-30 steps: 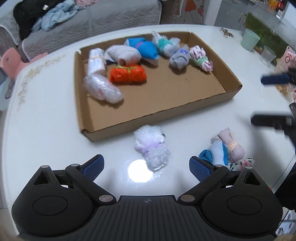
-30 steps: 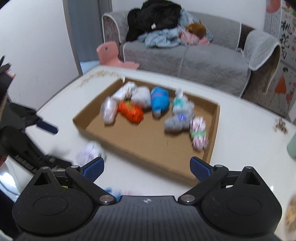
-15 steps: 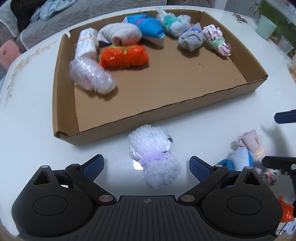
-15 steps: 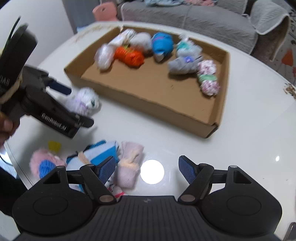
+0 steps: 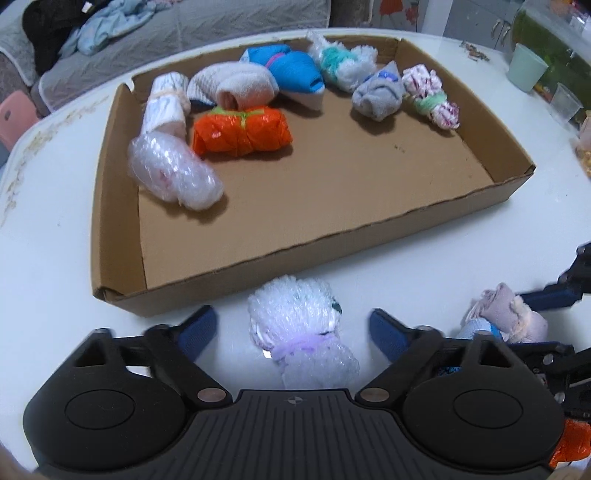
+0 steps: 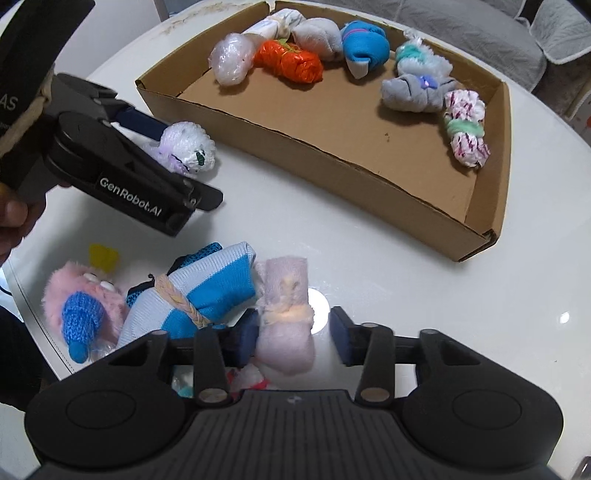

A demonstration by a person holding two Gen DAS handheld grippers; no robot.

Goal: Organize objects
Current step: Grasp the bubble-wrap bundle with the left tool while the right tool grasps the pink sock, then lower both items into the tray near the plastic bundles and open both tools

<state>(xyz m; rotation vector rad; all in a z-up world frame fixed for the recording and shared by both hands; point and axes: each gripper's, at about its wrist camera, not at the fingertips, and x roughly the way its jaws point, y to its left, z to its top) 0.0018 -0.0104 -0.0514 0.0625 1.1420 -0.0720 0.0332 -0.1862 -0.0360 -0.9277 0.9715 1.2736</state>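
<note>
The white, glossy table (image 5: pixel 48 258) carries a shallow cardboard tray (image 5: pixel 114 206) at 12 o'clock in the left wrist view, with a ceiling light reflected on the surface near each tool. Along the tray's far wall lie bundles: a clear bubble-wrap roll (image 5: pixel 173 173), an orange roll (image 5: pixel 242 131), a blue sock (image 5: pixel 291 70) and a grey sock (image 5: pixel 378 94).

The left tool (image 5: pixel 291 330) is spread wide, its fingers on either side of a white bubble-wrap bundle (image 5: pixel 299 328) lying on the table just outside the tray's near wall, not touching it.

The right tool (image 6: pixel 293 332) is also released, though narrower; a pale pink sock roll (image 6: pixel 284 306) sits between its fingers. At 9 o'clock of that lie a blue-and-white sock bundle (image 6: pixel 207 291) and a fluffy pink bundle (image 6: pixel 79 291).

Beyond the table, at 11 o'clock, a grey sofa (image 5: pixel 207 26) holds loose clothes; a mint cup (image 5: pixel 526 72) stands at 2 o'clock.
</note>
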